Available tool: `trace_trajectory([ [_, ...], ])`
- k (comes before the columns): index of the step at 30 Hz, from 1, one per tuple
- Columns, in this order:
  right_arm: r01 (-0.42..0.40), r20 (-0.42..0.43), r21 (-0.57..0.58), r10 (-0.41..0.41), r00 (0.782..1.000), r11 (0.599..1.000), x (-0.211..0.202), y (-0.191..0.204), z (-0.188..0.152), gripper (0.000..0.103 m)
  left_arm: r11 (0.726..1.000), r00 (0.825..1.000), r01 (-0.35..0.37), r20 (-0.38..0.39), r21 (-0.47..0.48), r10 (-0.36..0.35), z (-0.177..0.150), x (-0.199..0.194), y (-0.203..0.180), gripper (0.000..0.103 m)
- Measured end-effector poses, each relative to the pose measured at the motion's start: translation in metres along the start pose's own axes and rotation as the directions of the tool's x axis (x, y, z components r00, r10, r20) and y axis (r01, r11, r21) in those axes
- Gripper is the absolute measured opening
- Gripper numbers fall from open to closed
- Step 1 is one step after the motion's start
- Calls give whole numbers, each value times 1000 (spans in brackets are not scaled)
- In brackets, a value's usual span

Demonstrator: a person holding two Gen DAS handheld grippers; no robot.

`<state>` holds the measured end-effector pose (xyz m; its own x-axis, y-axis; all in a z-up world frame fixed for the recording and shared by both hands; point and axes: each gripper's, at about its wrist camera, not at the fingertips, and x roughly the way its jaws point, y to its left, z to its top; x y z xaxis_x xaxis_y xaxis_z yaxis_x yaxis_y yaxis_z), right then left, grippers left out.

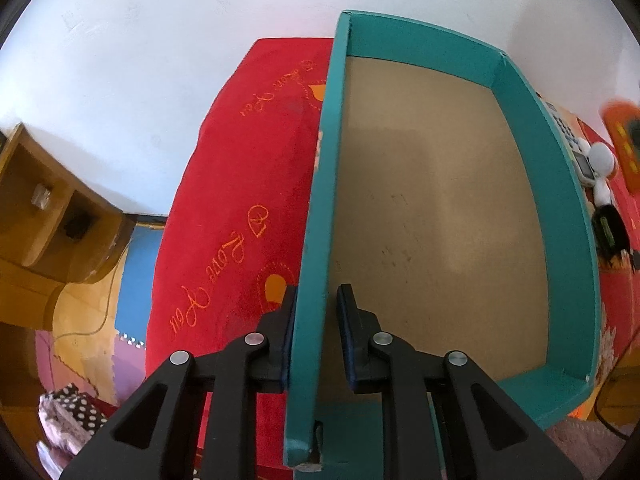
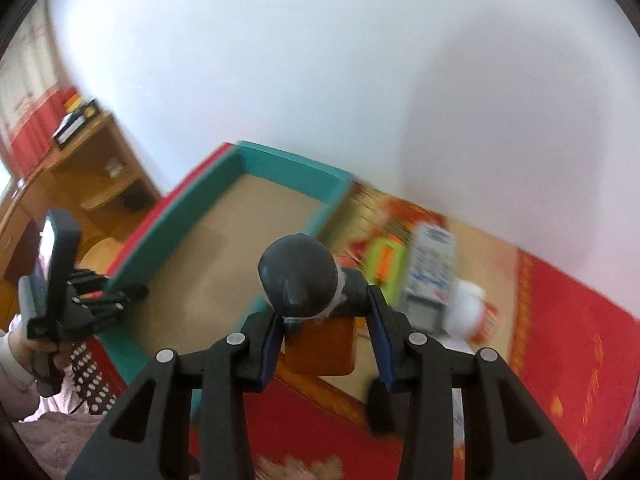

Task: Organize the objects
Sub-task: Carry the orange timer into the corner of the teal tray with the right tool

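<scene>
The left tongs (image 1: 316, 304) straddle the light, stiff box's (image 1: 440, 208) near wall, not visibly pinching, while the right tongs (image 2: 324, 320) clench a dark, hard-looking bulbous thing (image 2: 298, 280) beside it, best gripped at its neck.

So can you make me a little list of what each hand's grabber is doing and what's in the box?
left gripper: fingers on either side of the teal box's wall, one inside, one outside
right gripper: holding a dark round-headed object with an orange block under it
teal box: brown floor, nothing visible inside
beside the box: remote control, white toy, green and orange item, blurred
surface: red cloth
</scene>
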<state>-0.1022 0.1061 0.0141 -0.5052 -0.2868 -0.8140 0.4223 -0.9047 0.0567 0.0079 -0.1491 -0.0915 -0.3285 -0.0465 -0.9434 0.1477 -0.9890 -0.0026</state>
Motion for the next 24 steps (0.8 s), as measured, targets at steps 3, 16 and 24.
trace_trajectory([
  [3,-31,-1,-66,31,1000,997,14,21,20,39,1000,1000,16,-12,9,-16,-1,-1,2,20],
  [16,-186,-180,-336,131,975,923,124,86,96,39,997,999,50,-23,54,-49,-4,-1,3,20],
  [24,-190,-241,-475,80,967,859,175,101,110,39,997,998,59,-24,55,-57,-2,2,3,20],
])
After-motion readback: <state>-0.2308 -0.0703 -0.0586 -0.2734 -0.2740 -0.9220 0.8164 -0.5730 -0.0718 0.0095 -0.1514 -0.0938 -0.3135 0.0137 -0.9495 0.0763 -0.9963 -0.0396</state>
